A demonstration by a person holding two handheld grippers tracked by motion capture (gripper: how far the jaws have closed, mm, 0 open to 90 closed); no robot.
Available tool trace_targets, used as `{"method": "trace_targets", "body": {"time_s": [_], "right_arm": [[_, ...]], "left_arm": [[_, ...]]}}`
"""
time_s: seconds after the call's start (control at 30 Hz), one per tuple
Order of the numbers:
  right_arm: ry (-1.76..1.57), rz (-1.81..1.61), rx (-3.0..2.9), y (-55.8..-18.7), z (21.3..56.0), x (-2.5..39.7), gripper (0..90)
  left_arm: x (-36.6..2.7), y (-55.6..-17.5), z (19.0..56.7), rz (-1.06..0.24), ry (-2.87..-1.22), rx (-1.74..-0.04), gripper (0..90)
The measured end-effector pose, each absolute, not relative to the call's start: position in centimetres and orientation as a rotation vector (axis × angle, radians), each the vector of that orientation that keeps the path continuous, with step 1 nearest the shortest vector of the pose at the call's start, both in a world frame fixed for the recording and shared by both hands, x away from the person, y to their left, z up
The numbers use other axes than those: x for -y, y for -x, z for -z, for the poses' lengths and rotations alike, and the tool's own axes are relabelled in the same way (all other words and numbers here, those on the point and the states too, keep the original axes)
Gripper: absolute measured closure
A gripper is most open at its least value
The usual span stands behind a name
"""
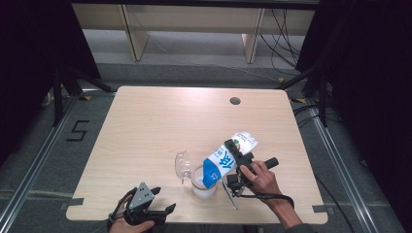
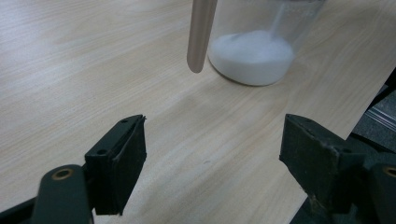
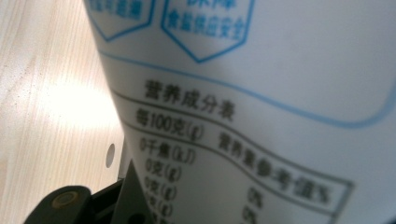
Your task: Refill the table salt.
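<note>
A: Where was the white-and-blue soft plastic salt bag [image 1: 224, 162]?

B: Just past six o'clock from the bench's middle, tipped mouth-down over the clear round plastic jar [image 1: 203, 182]. The right claw [image 1: 237, 156] was clamped on the bag's upper half, and in the right gripper view the printed back panel [image 3: 261, 102] lay hard against the camera.

A: And the jar?

B: Standing on the pale wooden bench [image 1: 160, 121] near its six o'clock edge, a low heap of white salt [image 2: 252, 55] in the bottom. Its clear lid [image 1: 183, 166] lay tilted just beside it, at about ten o'clock from the jar.

A: How would you expect that bag to handle?

B: Soft and floppy, I'd judge, with loose grain shifting inside, so the weight would slide toward the mouth as it tilted. The film looked smooth and likely slippery. Taking hold across the upper body, well behind the opening, seemed the sound place; pinching lower would choke the flow.

A: The left claw [image 1: 163, 200]?

B: Its jaws stood wide apart, holding nothing, low at about eight o'clock from the jar, near the bench's front edge. In its own view a flat wooden stick [image 2: 201, 35] hung in front of the jar.

A: Anything else close by?

B: A thin stick-like thing [image 1: 229, 194] lay at four o'clock from the jar; I couldn't tell what it was.
</note>
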State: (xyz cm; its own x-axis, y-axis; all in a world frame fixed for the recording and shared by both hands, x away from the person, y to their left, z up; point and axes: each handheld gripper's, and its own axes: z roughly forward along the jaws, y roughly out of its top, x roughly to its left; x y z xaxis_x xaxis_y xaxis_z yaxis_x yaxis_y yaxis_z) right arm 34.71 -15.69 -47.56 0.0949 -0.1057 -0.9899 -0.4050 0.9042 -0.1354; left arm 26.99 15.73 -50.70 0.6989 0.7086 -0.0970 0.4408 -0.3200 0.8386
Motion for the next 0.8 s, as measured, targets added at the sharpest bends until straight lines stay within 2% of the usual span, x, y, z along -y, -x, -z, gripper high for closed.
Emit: {"method": "trace_targets", "body": {"time_s": [0.57, 0.8], "right_arm": [[0.432, -0.224, -1.467, -34.67, 47.46, 15.68, 63.2], [0.450, -0.216, -1.451, -34.63, 47.13, 15.66, 63.9]], "left_arm": [[-15.96, -27.11, 50.62, -0.382, -2.005, -0.861, 22.2], [-15.71, -26.97, 50.72, -0.358, -1.968, -0.884, 22.2]]}}
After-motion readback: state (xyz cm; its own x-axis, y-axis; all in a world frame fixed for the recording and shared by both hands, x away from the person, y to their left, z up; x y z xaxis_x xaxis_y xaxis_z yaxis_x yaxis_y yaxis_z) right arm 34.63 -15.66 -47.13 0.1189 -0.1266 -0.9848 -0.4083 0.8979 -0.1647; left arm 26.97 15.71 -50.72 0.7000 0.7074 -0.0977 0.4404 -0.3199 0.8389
